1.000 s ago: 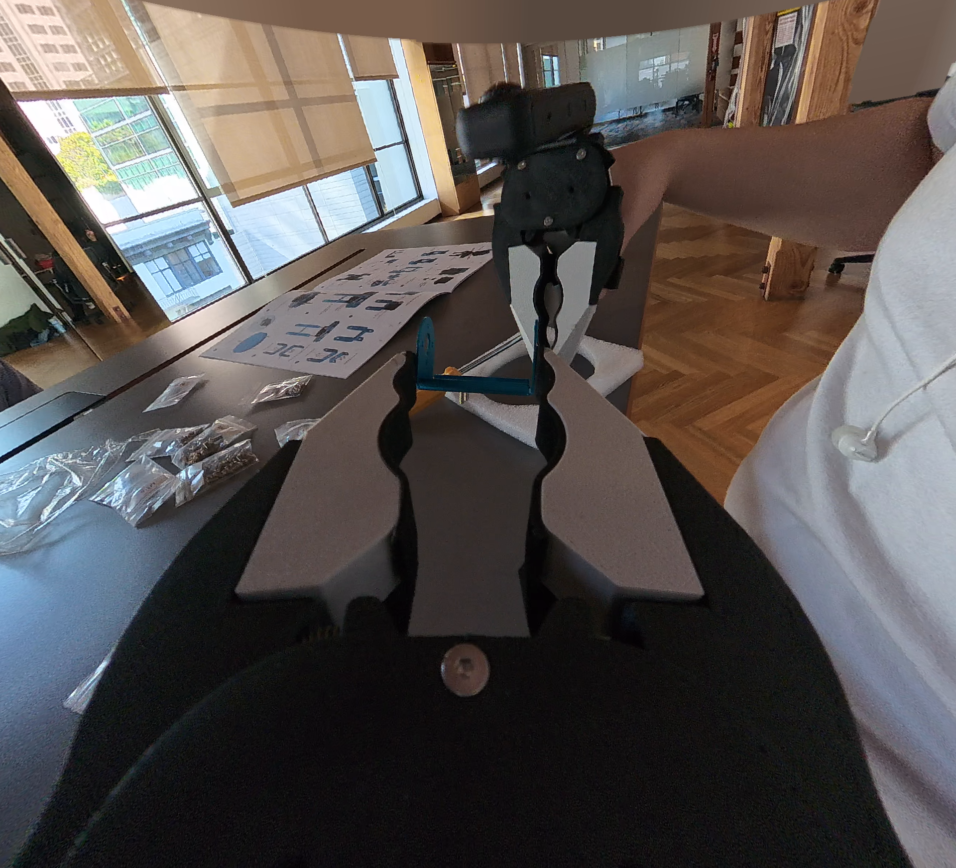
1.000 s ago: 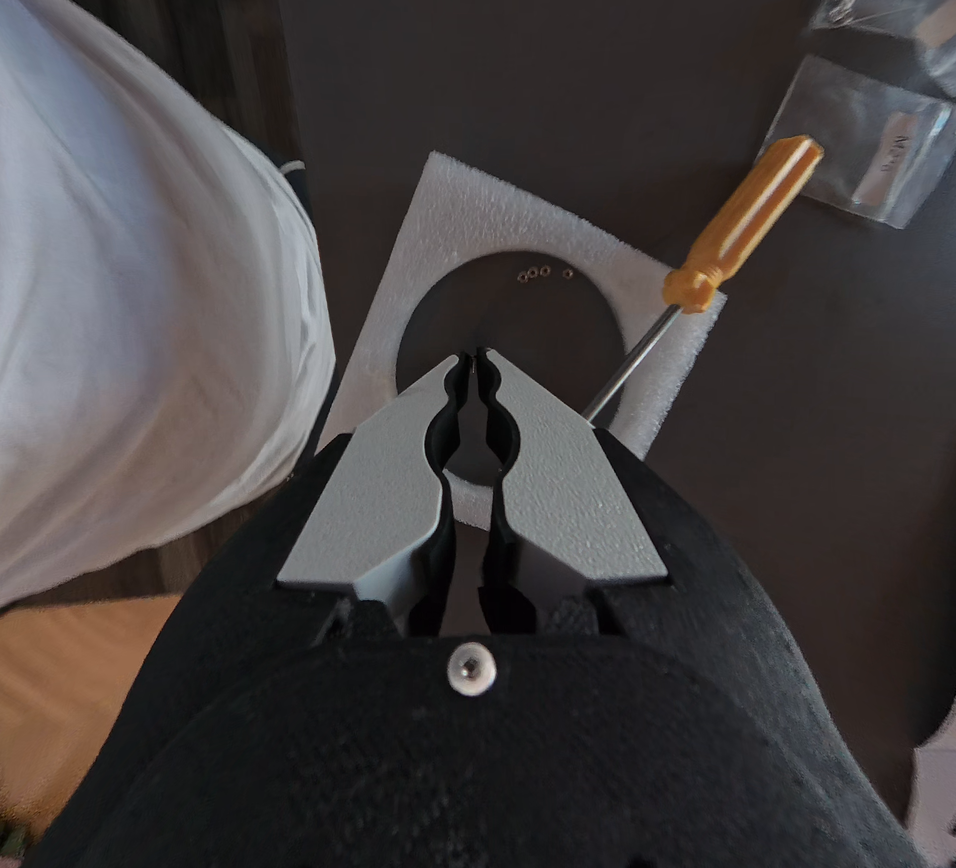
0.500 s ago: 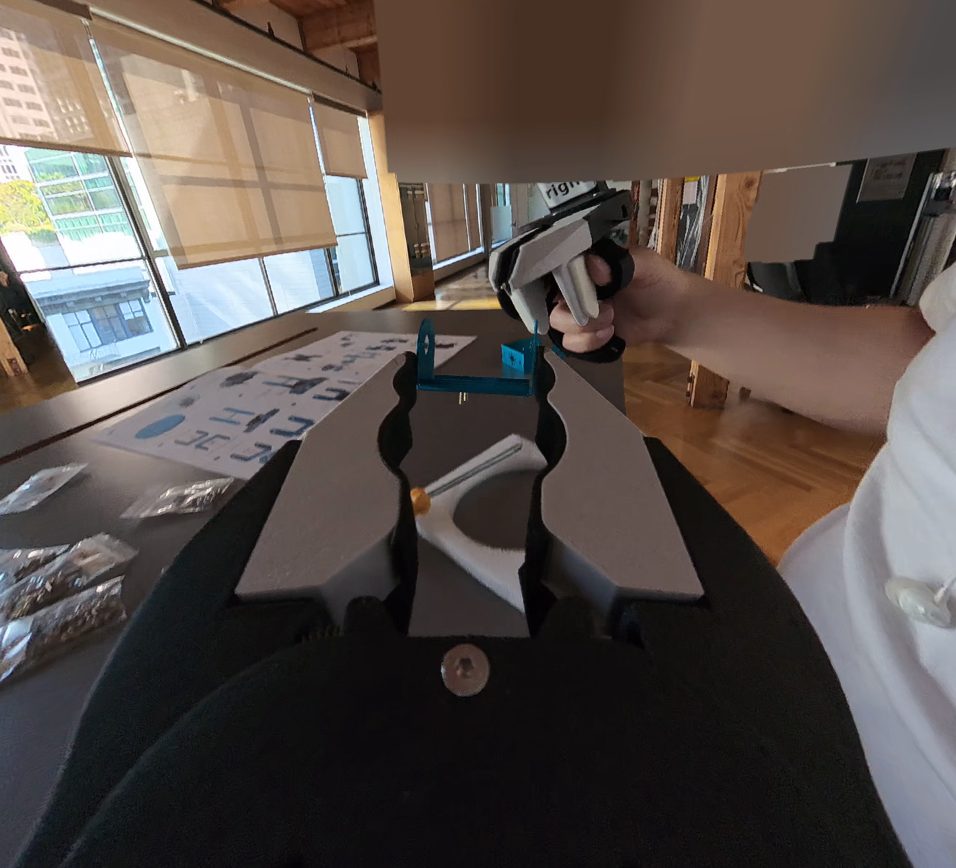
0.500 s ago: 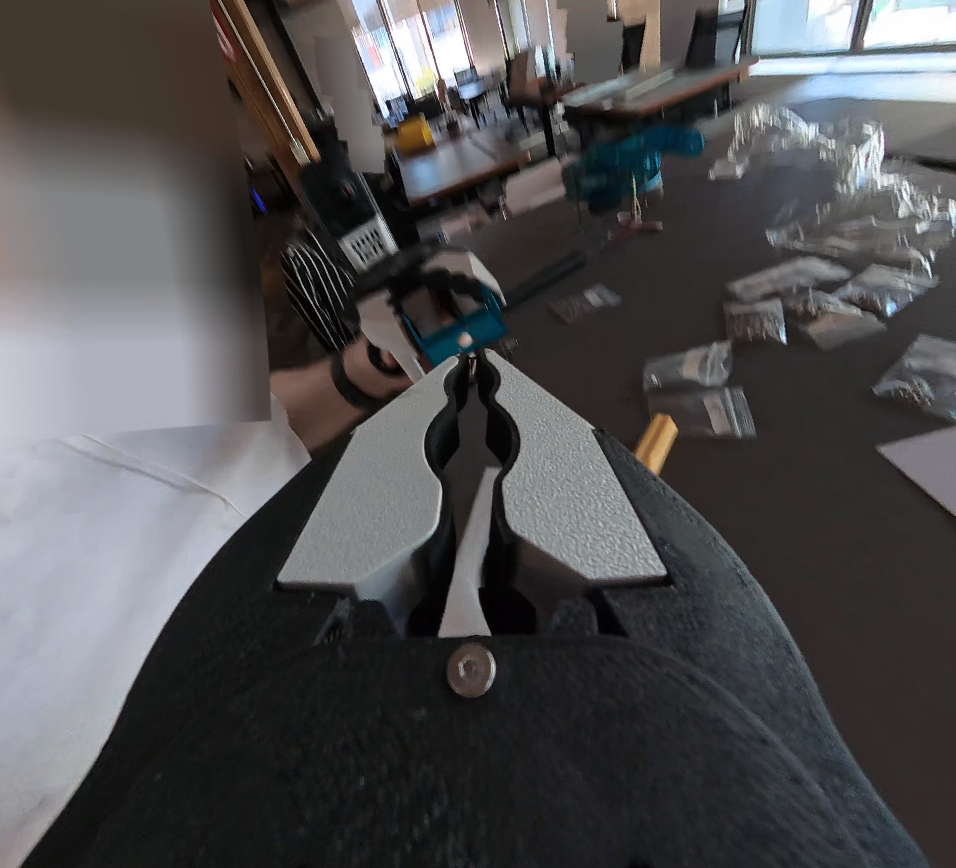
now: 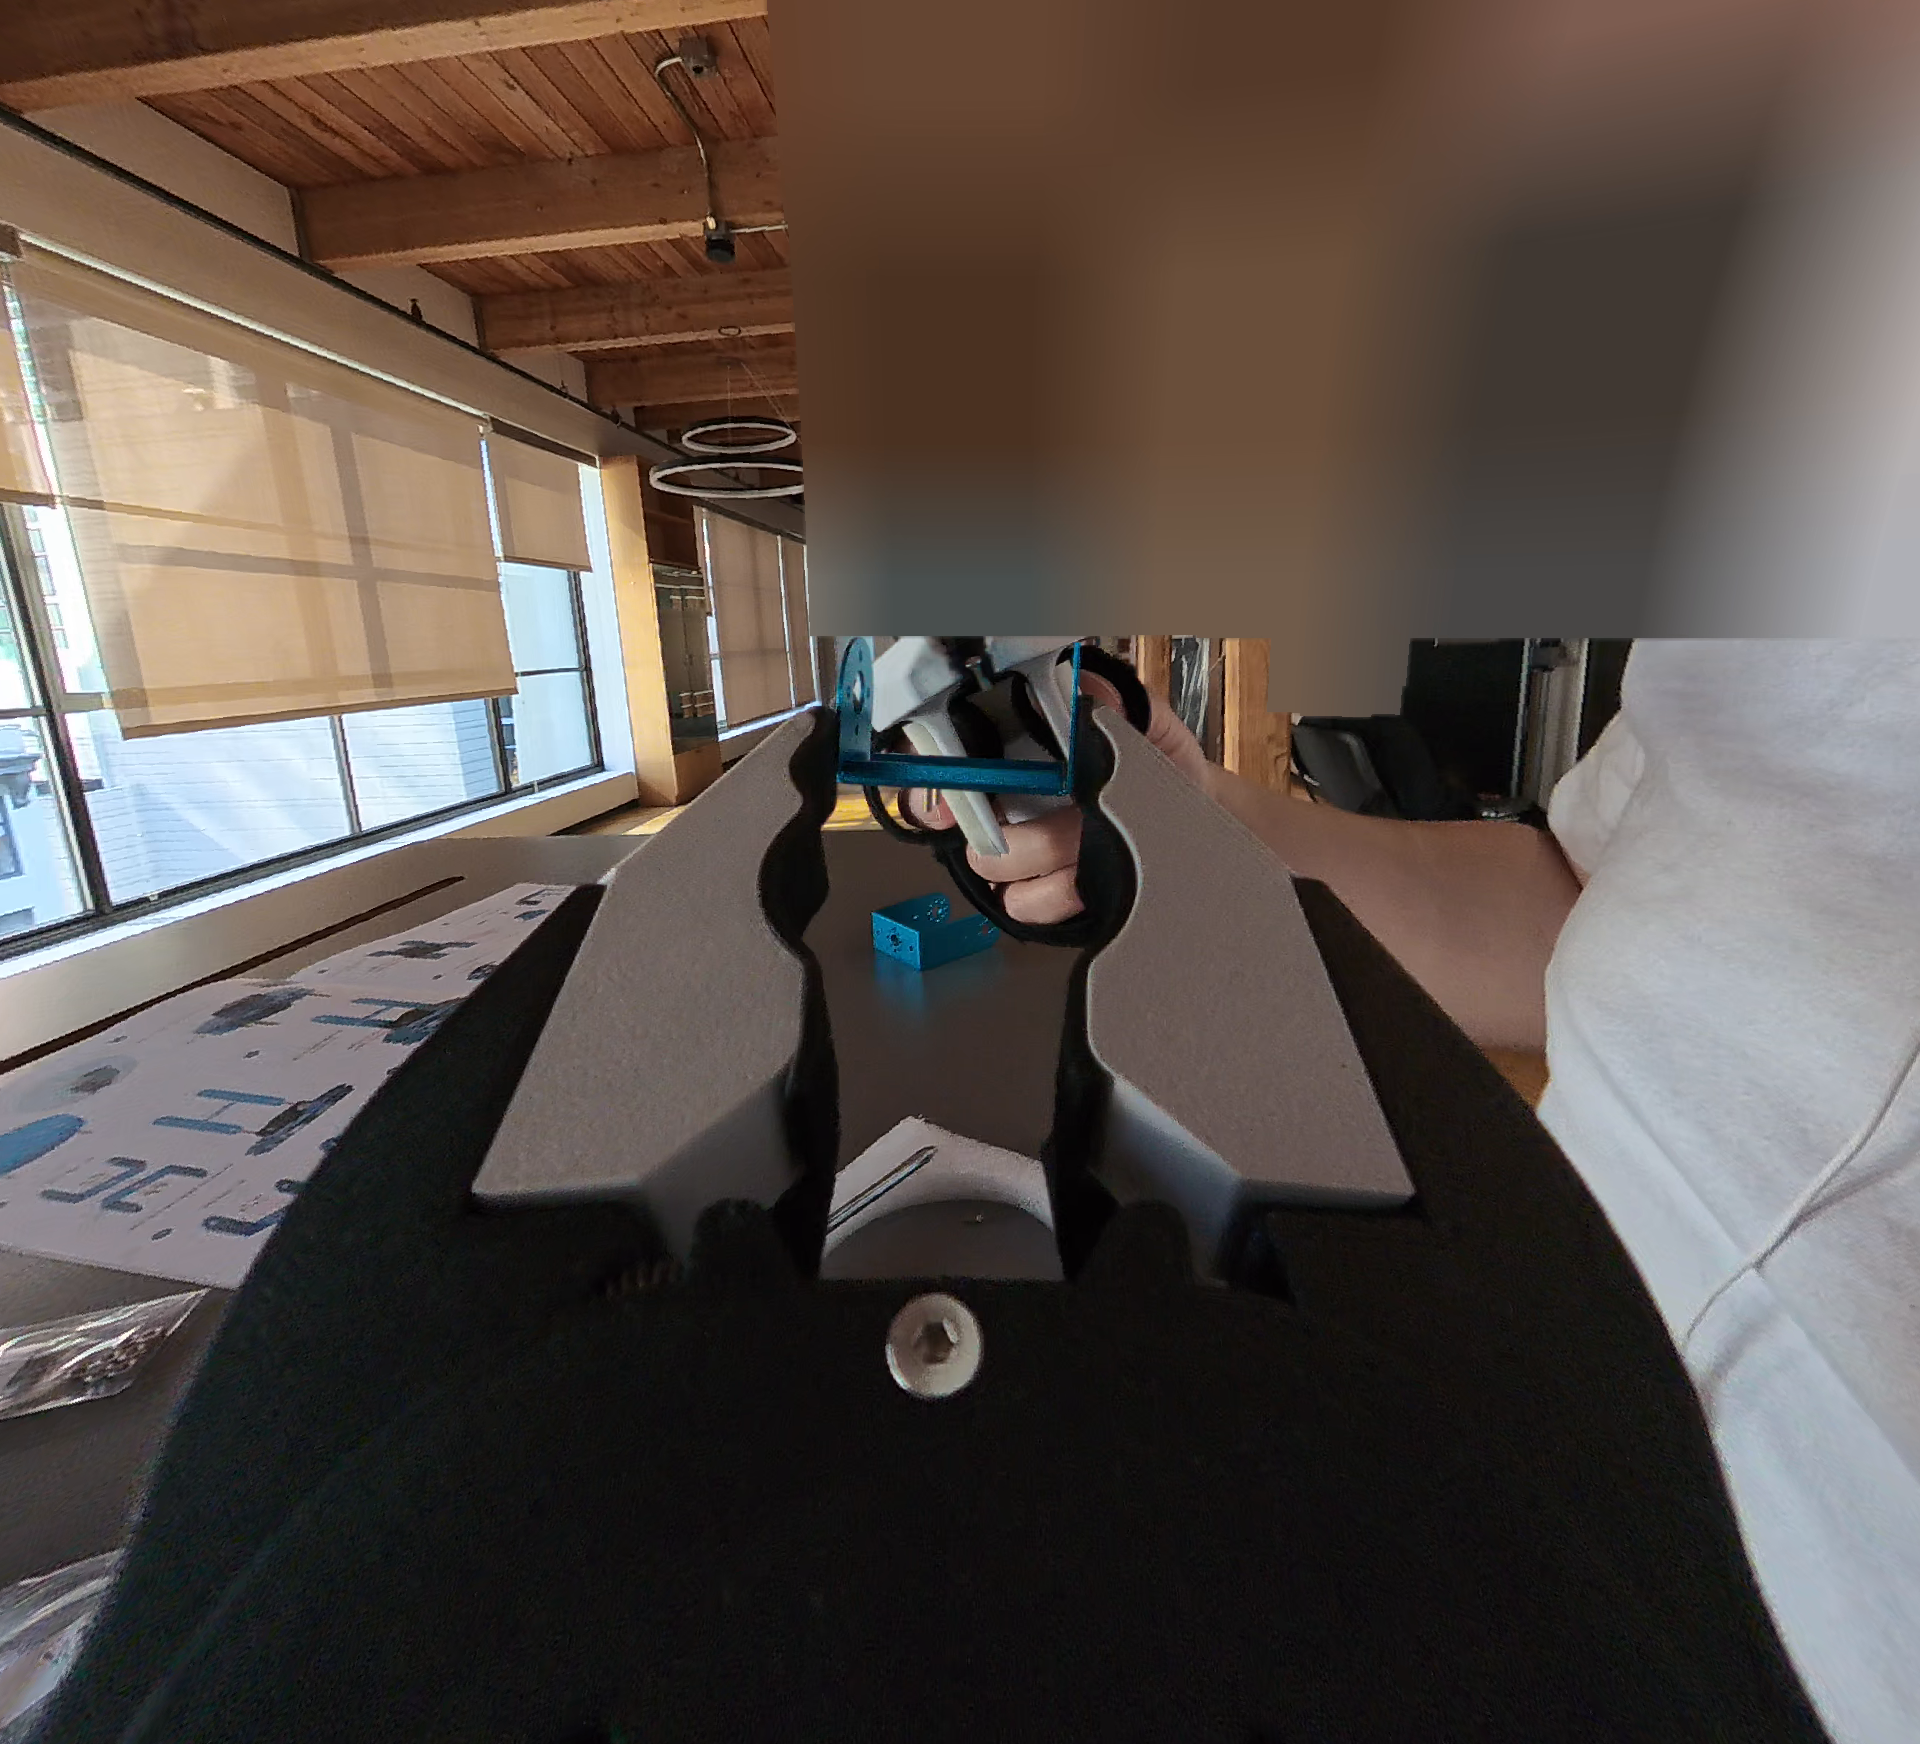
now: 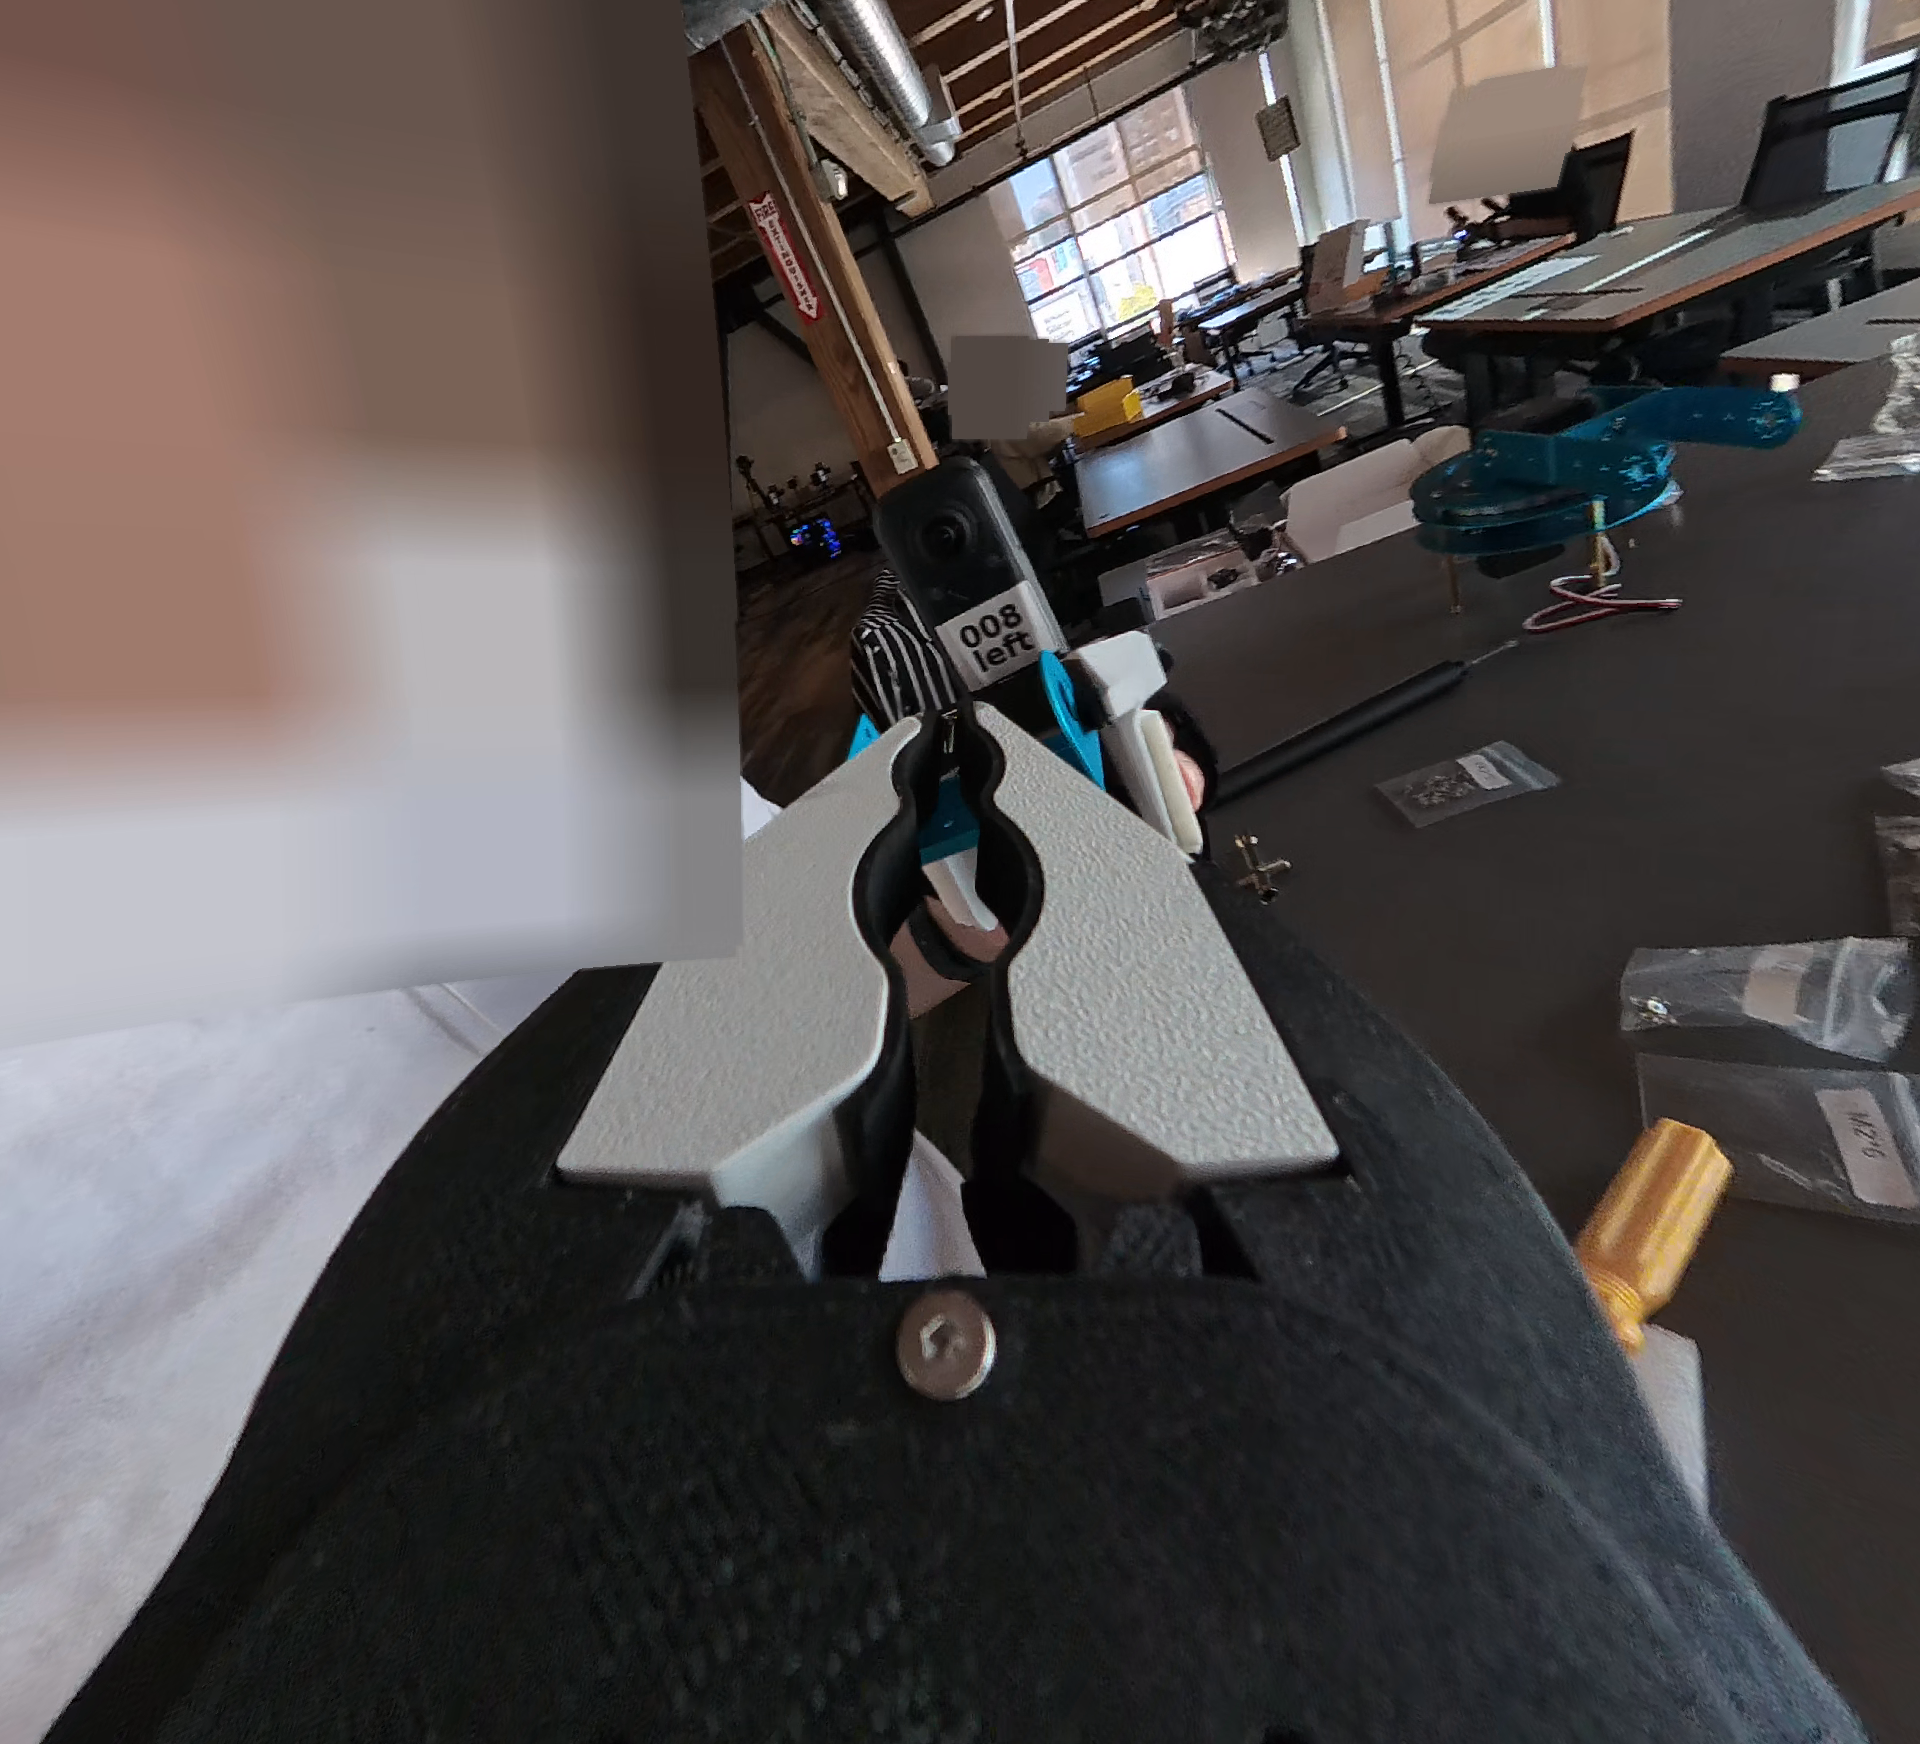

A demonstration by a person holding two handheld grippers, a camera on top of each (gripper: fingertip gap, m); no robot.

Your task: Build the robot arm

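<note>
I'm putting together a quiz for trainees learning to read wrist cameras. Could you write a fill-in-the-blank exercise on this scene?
1. The left gripper holds a U-shaped bracket whose colour is ____.
2. A second, smaller bracket lies on the dark ____.
3. The right gripper has its jaws ____ on a tiny metal part.

Missing words: blue; table; shut.
</note>
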